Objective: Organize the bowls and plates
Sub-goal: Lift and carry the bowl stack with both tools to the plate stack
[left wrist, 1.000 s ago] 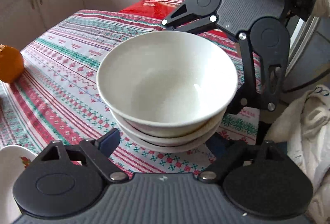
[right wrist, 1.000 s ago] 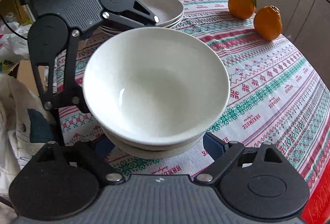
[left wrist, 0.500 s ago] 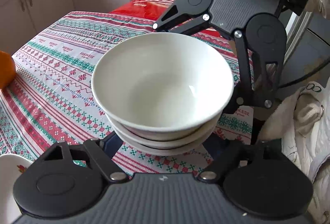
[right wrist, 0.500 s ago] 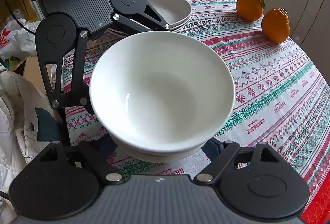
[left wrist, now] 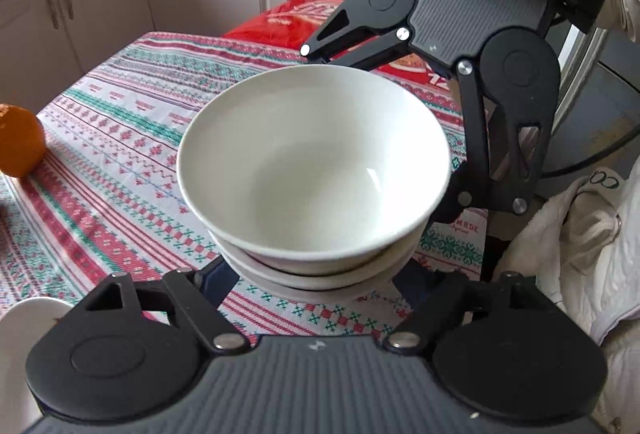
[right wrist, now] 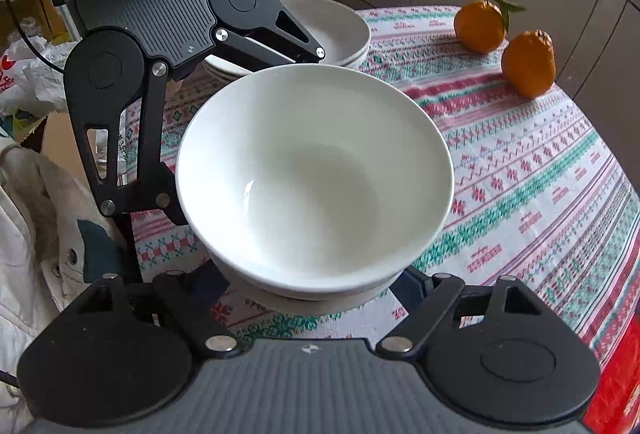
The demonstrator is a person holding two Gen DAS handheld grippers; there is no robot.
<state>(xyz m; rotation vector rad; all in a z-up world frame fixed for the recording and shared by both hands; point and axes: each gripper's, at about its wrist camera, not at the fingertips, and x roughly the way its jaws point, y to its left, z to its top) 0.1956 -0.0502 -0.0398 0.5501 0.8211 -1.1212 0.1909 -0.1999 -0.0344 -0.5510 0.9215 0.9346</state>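
Two oranges (right wrist: 504,46) sit well beyond the stacked bowls (right wrist: 314,178).

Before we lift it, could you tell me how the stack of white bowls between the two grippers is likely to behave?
The stack of white bowls looks like glazed ceramic, so probably rigid, fairly heavy and breakable if dropped. Its glossy walls may slip against the left gripper and right gripper, both closed against its lower bowls. The top bowl only nests loosely, so tilting could shift it.
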